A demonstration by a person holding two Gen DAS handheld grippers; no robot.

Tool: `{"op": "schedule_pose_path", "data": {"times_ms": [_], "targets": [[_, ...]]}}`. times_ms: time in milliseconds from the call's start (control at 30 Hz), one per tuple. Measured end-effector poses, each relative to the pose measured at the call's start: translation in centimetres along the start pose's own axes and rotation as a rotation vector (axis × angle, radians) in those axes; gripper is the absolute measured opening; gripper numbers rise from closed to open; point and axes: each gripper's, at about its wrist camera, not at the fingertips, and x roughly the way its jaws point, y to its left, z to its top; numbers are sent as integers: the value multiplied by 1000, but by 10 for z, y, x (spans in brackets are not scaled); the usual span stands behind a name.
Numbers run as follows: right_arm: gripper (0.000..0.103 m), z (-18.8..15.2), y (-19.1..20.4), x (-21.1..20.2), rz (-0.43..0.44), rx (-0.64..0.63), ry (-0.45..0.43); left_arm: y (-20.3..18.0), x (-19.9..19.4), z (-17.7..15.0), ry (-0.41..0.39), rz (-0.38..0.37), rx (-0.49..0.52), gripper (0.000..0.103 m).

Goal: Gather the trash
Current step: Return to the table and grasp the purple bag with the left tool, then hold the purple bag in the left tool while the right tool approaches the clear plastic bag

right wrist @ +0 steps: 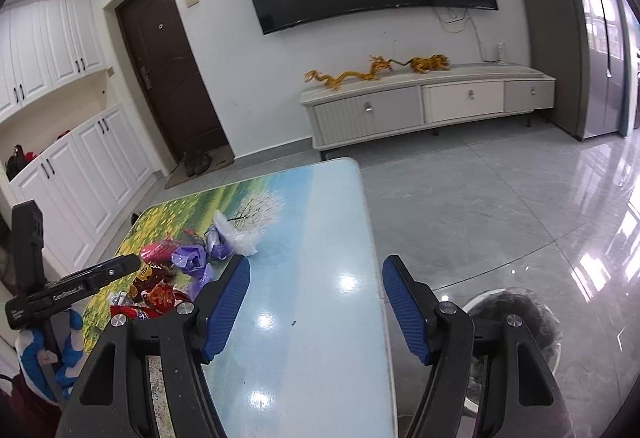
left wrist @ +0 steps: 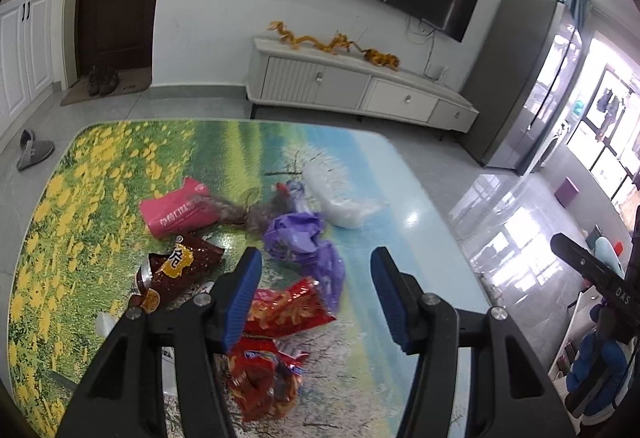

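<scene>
Blue-padded left gripper (left wrist: 316, 270) hangs over the table (left wrist: 420, 230), jaws spread wide, nothing between them. Lower centre of the left wrist view: two red snack wrappers, one (left wrist: 292, 308) just past the left pad, another (left wrist: 260, 382) below it, partly hidden by the finger. Left of those, a dark brown snack bag (left wrist: 176, 266). Toward mid-frame, a pink packet (left wrist: 180, 213), a crumpled purple plastic bag (left wrist: 296, 236) and a white plastic bag (left wrist: 340, 197), all close together on the printed tabletop.

Right gripper (right wrist: 316, 276) also gapes open and empty, over bare glossy tabletop at the table's right edge. In the right wrist view the trash cluster sits centre left. Lower right of that frame, a bin with a dark liner (right wrist: 516, 308) stands on the floor beside the table.
</scene>
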Motion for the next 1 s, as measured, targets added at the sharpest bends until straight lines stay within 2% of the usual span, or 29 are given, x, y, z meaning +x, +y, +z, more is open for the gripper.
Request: {"op": "schedule_pose_path", "data": {"times_ms": [367,567,700,900,1000], "targets": [[66,15,16,87,120,-65,108,-1,70,14,134,45,13,55],[66,24,37,140,209,-115,173,6,89,17,205,58,-13,54],[63,25,56,172,256,-156,219,9,95,17,213,67,-18,45],[56,21,67,205,283,-164,276,12,96,16,194,38,-33,41],[48,18,68,216,280,-168,304,12,93,14,179,13,-33,40]]}}
